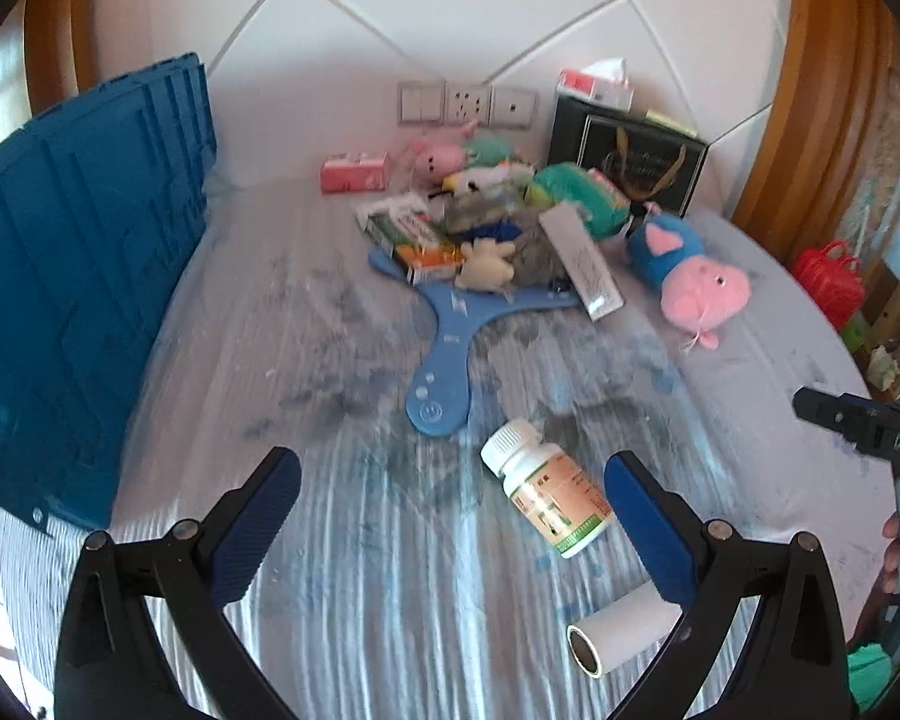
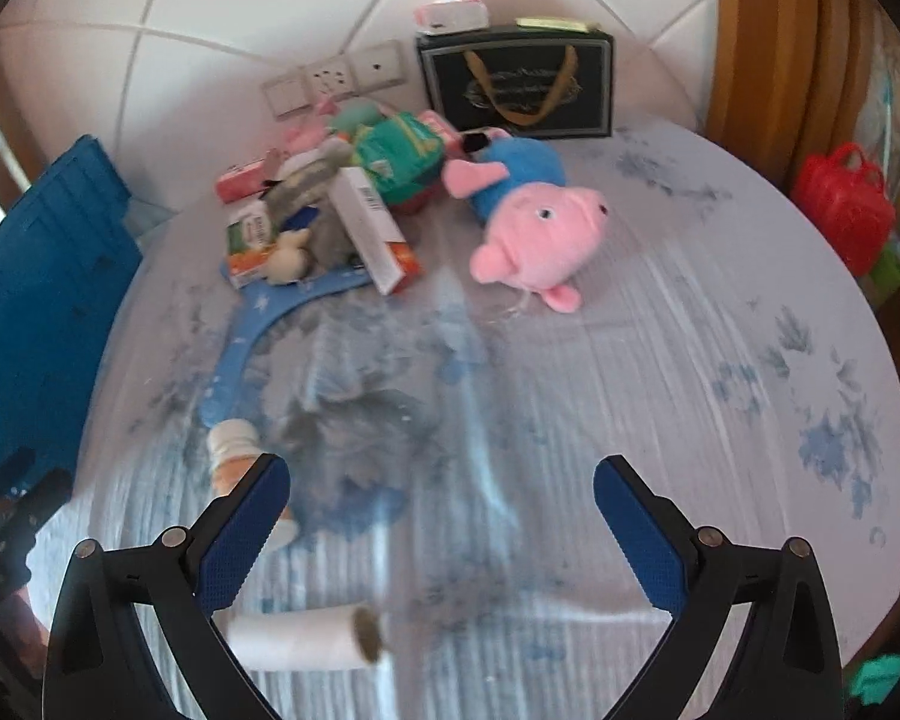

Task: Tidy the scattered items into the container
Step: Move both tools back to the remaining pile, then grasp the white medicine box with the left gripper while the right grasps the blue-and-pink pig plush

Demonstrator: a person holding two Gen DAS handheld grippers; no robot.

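The crate (image 1: 84,276) stands to the left of the left gripper (image 1: 450,516), well apart from the right one. The table (image 1: 342,540) carries a pile (image 1: 486,228) far ahead of both grippers, with a plush pig (image 2: 534,228) ahead-right of it. The bottle (image 1: 549,495) lies on its side just ahead of the left gripper, close to its right finger (image 1: 648,528); long axis runs from cap, far-left, to base, near-right. The roll (image 1: 621,630) lies below that finger. Both jaws are spread wide and hold nothing. The right gripper (image 2: 441,525) has the bottle beyond its left finger. Judgement: the left gripper is nearer; a small shift right should centre the bottle.
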